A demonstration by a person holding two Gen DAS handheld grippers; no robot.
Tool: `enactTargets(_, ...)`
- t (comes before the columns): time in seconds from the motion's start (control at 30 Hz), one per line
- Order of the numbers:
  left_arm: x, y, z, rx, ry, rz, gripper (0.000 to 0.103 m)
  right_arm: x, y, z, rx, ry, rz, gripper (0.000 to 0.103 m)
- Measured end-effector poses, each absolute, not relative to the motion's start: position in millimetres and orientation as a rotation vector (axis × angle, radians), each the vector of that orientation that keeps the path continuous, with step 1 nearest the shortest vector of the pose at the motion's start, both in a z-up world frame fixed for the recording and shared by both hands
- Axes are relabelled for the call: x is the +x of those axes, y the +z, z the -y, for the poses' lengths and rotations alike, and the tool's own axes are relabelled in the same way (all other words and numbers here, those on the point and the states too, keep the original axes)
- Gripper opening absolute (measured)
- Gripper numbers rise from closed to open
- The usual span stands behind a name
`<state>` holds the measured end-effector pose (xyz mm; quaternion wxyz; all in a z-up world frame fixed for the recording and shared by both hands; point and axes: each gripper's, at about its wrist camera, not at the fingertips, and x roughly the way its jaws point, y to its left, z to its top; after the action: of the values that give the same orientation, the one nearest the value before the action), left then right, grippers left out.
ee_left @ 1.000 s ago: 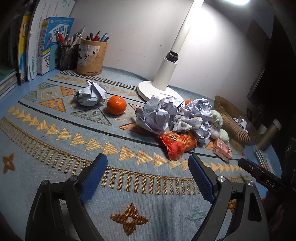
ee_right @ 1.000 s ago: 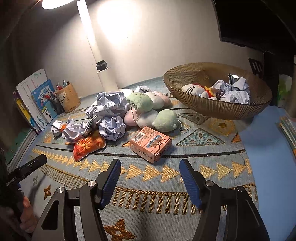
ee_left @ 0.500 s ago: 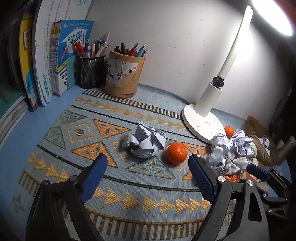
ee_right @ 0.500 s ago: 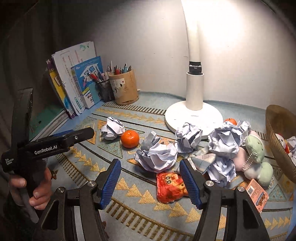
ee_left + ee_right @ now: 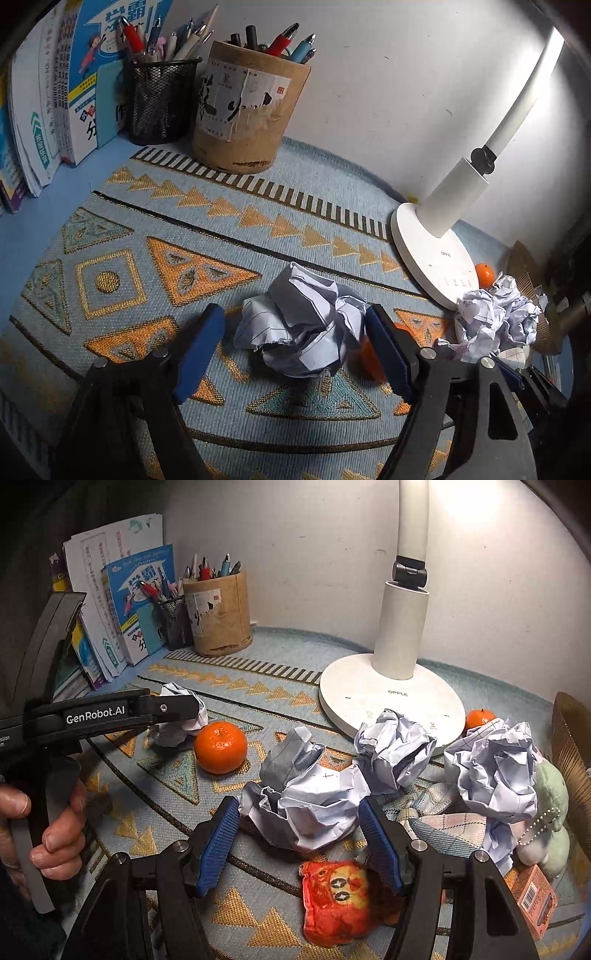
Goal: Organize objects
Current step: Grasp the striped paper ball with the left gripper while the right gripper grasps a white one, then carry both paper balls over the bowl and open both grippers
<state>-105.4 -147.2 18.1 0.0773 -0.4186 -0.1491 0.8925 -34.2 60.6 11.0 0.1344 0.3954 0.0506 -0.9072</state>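
Left gripper (image 5: 293, 349) just closing in around a crumpled paper ball (image 5: 301, 325) on the patterned mat (image 5: 110, 280), right pad touching, left pad apart. Right gripper (image 5: 299, 834) half-wide, straddling another paper wad (image 5: 306, 812), pads just beside it. Tangerine (image 5: 220, 747) between both wads, near the lamp base (image 5: 391, 701).

- Setting: home study desk against a plain white wall (image 5: 369, 92).
- Evidence: workbooks (image 5: 140, 602) standing at the left; mesh pen cup (image 5: 160, 99) and wooden pen pot (image 5: 247, 107) full of pens.
- White desk lamp (image 5: 391, 698), lit.
- Patterned woven mat (image 5: 184, 221) over the blue desk top (image 5: 26, 236).
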Motion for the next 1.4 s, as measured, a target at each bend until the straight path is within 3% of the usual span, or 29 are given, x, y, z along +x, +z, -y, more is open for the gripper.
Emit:
enactTargets(0.17,-103,21,140,-1.224,2.675,0.382,0.047,-29,15,-60,1.095,-2.648,-0.143,0.053)
enactTargets(0.23,-99,23,141,-1.211,2.684,0.375,0.047,-28,16,-61,1.086,-2.647,-0.137,0.049)
enactTargets(0.3,-95,27,141,-1.199,2.684,0.394,0.047,-25,18,-62,1.078,-2.631,-0.122,0.036)
enactTargets(0.77,-40,106,83,-0.963,2.67,0.273,0.047,44,80,-109,0.904,-2.604,0.129,0.036)
enactTargets(1.07,-50,148,-62,-0.848,2.493,0.099,0.047,58,118,-243,0.829,-2.897,0.3,0.036)
enactTargets(1.3,-98,131,-178,-0.926,2.323,0.108,0.047,29,108,-384,0.953,-3.069,0.656,0.036)
enactTargets(1.4,-118,121,-212,-0.95,2.298,0.093,0.047,21,98,-403,0.986,-3.026,0.696,0.037)
